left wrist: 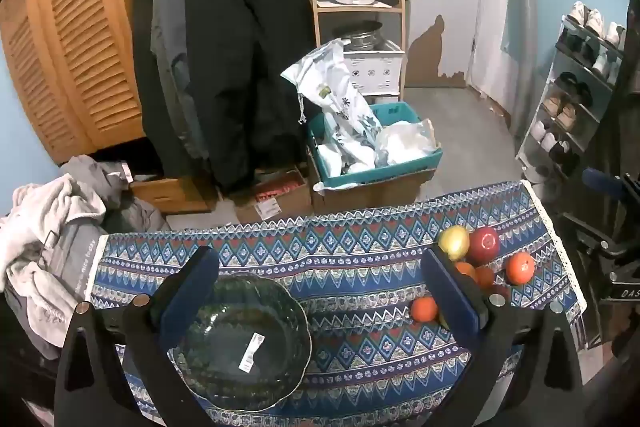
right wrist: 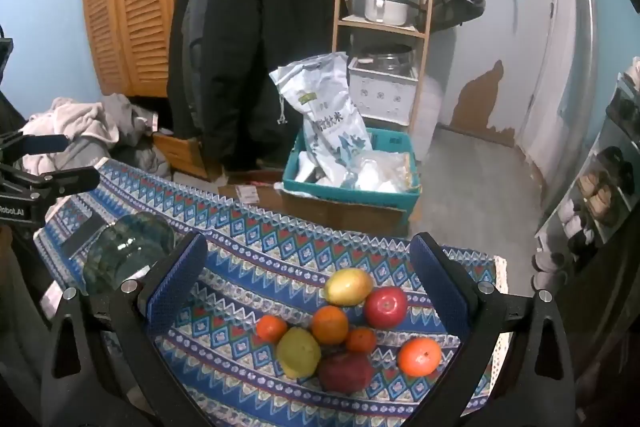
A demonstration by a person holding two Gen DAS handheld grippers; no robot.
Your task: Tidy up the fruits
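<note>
Your right gripper (right wrist: 308, 291) hangs above the fruit pile with its fingers wide apart and nothing between them; your left gripper (left wrist: 320, 291) is likewise spread and empty, poised over the near left of the table with the green glass bowl (left wrist: 244, 343) below it. The fruit sits in one loose cluster on the patterned tablecloth (right wrist: 256, 251), toward the right end of the table and well apart from the bowl. Nearest your right gripper: a dark red fruit (right wrist: 346, 371) touching a yellow-green pear-like fruit (right wrist: 298, 351) on its left, and an orange (right wrist: 419, 357) off to the right, a little apart from the rest. Behind them lie a small orange (right wrist: 361, 340), a larger orange (right wrist: 330, 324) and a small one at left (right wrist: 271, 327). Farthest are a red apple (right wrist: 385, 307) and a yellow mango-like fruit (right wrist: 349, 286), just beside each other. Judgement: all are round, smooth-skinned and firm, light enough for one gripper, but likely to roll or squirt out if pinched off centre; close across the widest part, straddling the middle. The lone orange at right looks the easiest first pick, since neighbours will not be nudged. The bowl is glass with a scalloped rim and a label (left wrist: 251, 351) inside, so probably heavy and brittle: lower fruit in, do not drop. The cloth may slide or bunch under a push.
</note>
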